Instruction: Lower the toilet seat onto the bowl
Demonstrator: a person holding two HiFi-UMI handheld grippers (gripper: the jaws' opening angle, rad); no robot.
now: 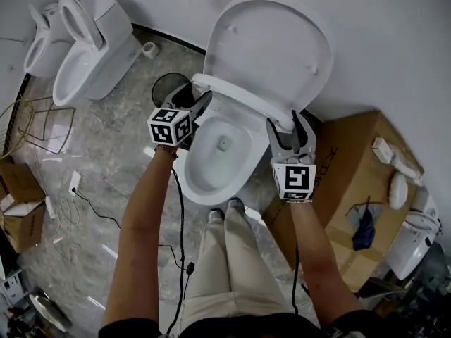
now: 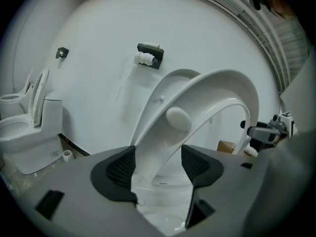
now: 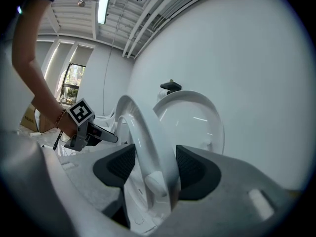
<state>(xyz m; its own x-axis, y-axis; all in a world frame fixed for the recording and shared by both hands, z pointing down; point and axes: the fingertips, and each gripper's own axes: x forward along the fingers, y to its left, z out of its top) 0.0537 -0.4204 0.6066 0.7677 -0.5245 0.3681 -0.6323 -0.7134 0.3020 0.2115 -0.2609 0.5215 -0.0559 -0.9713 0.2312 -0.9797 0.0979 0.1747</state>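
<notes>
A white toilet stands against the wall with its lid (image 1: 271, 48) raised. The toilet seat (image 1: 239, 94) is tilted forward off the lid, above the bowl (image 1: 211, 160). My left gripper (image 1: 201, 104) is shut on the seat's left side. In the left gripper view the seat (image 2: 207, 90) runs between the dark pads (image 2: 121, 169) of that gripper (image 2: 158, 164), and a rubber bumper (image 2: 177, 118) shows on its underside. My right gripper (image 1: 292, 129) is shut on the seat's right side. The right gripper view shows the seat (image 3: 140, 127) between that gripper's (image 3: 155, 167) jaws, with the lid (image 3: 190, 117) behind.
A black bin (image 1: 168, 86) sits left of the bowl. Two more toilets (image 1: 84, 55) stand at the far left, near a wire frame (image 1: 42, 122) and floor cables (image 1: 84, 203). A cardboard box (image 1: 352, 167) is close on the right. The person's legs (image 1: 225, 259) are before the bowl.
</notes>
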